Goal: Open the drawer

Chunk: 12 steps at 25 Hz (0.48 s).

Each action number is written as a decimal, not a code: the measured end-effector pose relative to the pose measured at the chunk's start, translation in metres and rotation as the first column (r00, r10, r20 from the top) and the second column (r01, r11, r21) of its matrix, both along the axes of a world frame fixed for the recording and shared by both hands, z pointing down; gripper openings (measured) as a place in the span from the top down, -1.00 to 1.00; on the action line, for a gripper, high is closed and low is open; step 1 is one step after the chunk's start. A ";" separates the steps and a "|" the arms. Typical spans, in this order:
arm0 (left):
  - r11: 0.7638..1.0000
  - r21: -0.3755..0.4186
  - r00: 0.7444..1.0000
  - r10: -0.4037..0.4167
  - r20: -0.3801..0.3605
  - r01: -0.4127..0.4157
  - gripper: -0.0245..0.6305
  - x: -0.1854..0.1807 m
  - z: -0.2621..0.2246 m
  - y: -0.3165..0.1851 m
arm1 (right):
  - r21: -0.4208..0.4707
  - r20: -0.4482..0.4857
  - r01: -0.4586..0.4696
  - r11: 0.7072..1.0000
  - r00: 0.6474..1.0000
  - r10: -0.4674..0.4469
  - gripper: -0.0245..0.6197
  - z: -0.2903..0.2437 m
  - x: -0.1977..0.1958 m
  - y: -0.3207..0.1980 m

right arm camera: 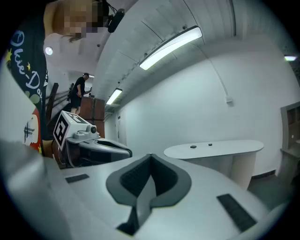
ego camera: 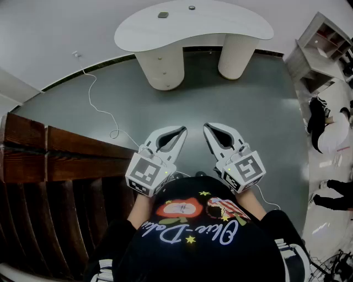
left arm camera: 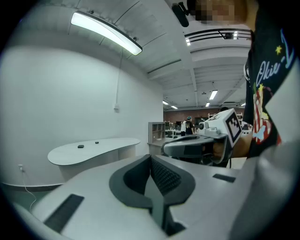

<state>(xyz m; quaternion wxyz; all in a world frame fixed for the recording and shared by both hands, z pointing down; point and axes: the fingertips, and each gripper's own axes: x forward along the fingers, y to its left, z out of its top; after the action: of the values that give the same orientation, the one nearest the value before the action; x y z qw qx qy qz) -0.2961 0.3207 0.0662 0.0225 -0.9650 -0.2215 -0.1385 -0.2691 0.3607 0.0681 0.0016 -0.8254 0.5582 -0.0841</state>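
Observation:
Both grippers are held side by side in front of the person's chest, above a grey floor. My left gripper [ego camera: 181, 130] is shut with nothing between its jaws; its closed tips [left arm camera: 151, 157] point toward a white curved table [left arm camera: 93, 148]. My right gripper [ego camera: 207, 127] is also shut and empty, its tips [right arm camera: 150, 156] meeting. Each gripper shows in the other's view: the right gripper [left arm camera: 206, 140] and the left gripper [right arm camera: 89, 140]. The table [ego camera: 193, 25] stands far ahead on two rounded pedestals; the left pedestal [ego camera: 161, 65] carries small knobs. No drawer front is plainly visible.
Dark wooden slatted furniture [ego camera: 49, 160] stands close at the left. A white cable [ego camera: 99, 110] trails over the floor. A white shelf unit [ego camera: 320, 49] and people [ego camera: 325, 132] are at the right. Two small objects [ego camera: 163, 15] lie on the tabletop.

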 end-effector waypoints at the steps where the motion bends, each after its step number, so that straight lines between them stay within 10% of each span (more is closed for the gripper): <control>1: 1.000 0.000 1.000 -0.002 0.000 0.002 0.91 0.000 0.000 0.001 | 0.001 -0.002 0.003 1.000 1.000 -0.003 0.92 0.001 0.001 0.001; 12: 1.000 0.004 1.000 -0.030 -0.001 0.030 0.91 0.004 -0.001 0.015 | 0.048 0.009 0.006 0.999 1.000 -0.006 0.92 -0.003 0.007 0.017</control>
<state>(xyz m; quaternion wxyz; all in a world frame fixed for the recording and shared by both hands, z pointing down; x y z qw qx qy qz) -0.2917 0.3358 0.0654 0.0223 -0.9683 -0.2067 -0.1387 -0.2617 0.3780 0.0655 0.0235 -0.8231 0.5626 -0.0745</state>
